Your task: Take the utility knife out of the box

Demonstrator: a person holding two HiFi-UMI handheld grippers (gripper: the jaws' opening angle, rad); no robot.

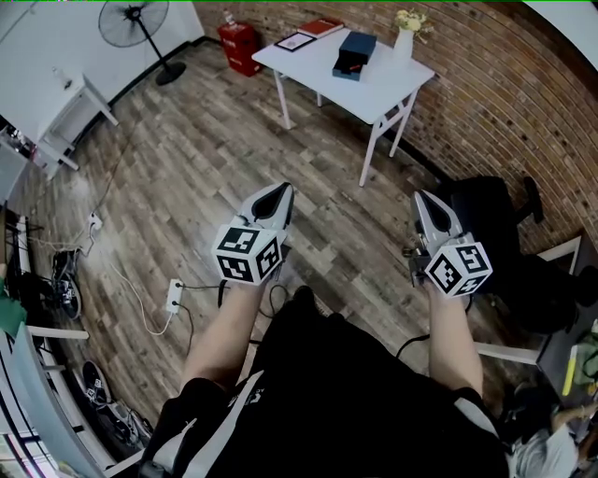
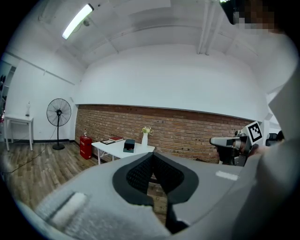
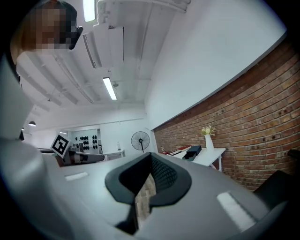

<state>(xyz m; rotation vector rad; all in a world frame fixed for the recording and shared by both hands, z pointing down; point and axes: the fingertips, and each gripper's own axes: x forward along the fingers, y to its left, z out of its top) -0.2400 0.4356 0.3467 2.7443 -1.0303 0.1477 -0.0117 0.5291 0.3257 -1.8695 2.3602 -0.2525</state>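
A dark blue box (image 1: 355, 51) lies on the white table (image 1: 383, 89) by the brick wall, far ahead of me. It also shows small in the left gripper view as the box (image 2: 129, 146) and in the right gripper view as the box (image 3: 192, 151). No utility knife can be seen from here. My left gripper (image 1: 282, 190) is held out level over the wooden floor, jaws shut with nothing between them (image 2: 151, 158). At the same height, the right gripper (image 1: 422, 197) is also shut and empty (image 3: 149, 157). Both are well short of the table.
On the table stand a vase of flowers (image 1: 405, 35), a picture frame (image 1: 295, 41) and a red book (image 1: 320, 27). A red cabinet (image 1: 239, 45) and a standing fan (image 1: 136, 24) are beyond it. A black chair (image 1: 495, 219) is at the right, and a power strip (image 1: 174, 295) with cables lies on the floor at the left.
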